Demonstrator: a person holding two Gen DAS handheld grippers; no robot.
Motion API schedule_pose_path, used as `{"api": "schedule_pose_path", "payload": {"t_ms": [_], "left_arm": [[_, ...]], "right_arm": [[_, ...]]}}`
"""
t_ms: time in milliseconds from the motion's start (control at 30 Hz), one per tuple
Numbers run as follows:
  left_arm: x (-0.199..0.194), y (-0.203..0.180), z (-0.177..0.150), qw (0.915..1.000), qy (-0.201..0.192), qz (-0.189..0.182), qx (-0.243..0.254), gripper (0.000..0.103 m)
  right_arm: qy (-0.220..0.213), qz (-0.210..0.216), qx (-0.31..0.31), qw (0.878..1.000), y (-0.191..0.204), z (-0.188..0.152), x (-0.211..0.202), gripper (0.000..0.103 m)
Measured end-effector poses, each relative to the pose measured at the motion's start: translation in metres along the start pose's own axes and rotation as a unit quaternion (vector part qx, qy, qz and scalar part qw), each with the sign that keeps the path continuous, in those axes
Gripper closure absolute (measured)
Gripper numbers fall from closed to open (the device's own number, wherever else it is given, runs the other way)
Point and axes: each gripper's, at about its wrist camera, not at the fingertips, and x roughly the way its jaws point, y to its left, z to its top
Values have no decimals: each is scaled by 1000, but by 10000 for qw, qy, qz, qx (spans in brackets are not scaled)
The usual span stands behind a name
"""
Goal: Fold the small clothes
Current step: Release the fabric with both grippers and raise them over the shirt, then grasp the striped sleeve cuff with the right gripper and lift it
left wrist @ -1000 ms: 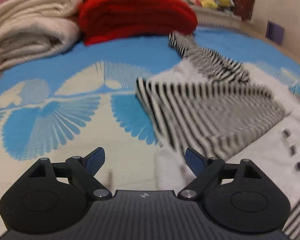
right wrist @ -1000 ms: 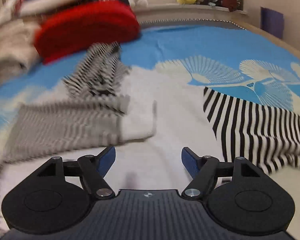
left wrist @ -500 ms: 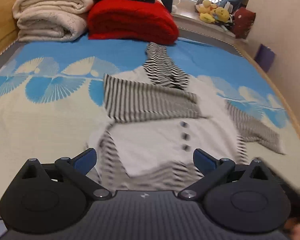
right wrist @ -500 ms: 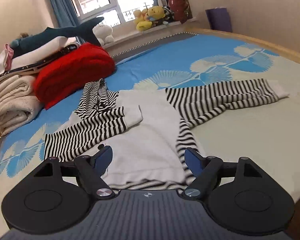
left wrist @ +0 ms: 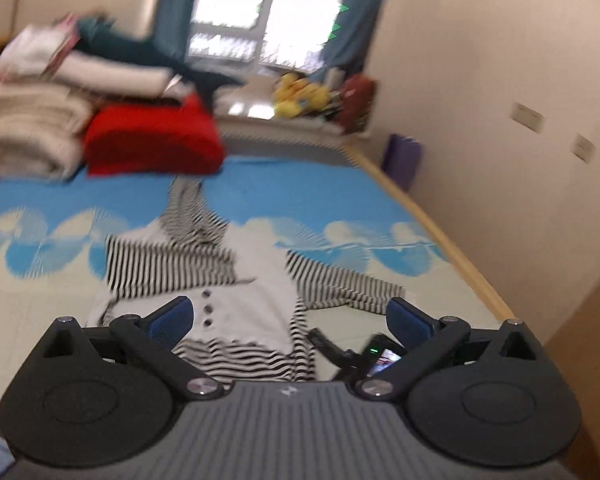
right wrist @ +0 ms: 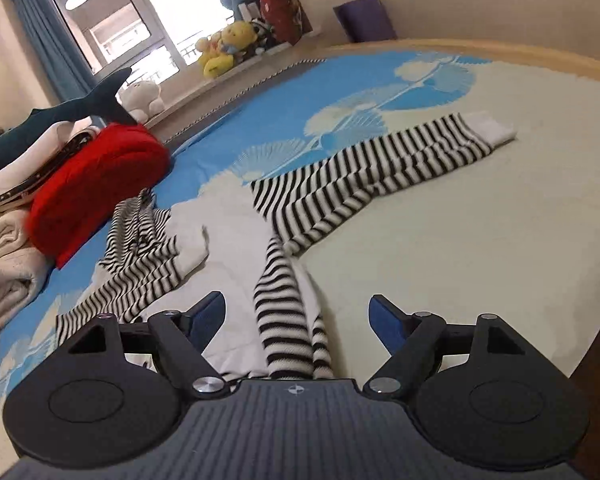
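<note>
Both tongs, left (left wrist: 287, 316) and right (right wrist: 298, 318), spread, empty. Striped hooded top (right wrist: 236, 240) on the bed (right wrist: 500, 240): soft, light, limp knit. I'd pinch the far-right sleeve's white cuff (right wrist: 490, 128).

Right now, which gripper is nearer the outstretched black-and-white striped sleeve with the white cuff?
Right, as far as these views tell. The right gripper hangs open over the garment's striped side, the outstretched striped sleeve just ahead. The left gripper is open, pulled back over the buttoned front, the sleeve beyond.
</note>
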Motion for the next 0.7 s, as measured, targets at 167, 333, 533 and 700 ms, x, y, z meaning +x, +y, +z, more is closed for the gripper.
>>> {"api": "schedule_pose_path", "payload": {"t_ms": [167, 333, 533, 700], "left_arm": [[14, -23, -16, 9990, 369, 246, 81, 0], [22, -17, -14, 9990, 207, 358, 172, 0], [36, 31, 4, 9985, -159, 514, 43, 0], [66, 69, 16, 9977, -234, 621, -154, 0]], "right_arm": [[63, 342, -38, 9994, -3, -1, -7, 23], [30, 320, 46, 9995, -10, 0, -13, 23], [89, 130, 147, 9998, -23, 1, -10, 23], [266, 69, 348, 9990, -29, 6, 0, 23]]}}
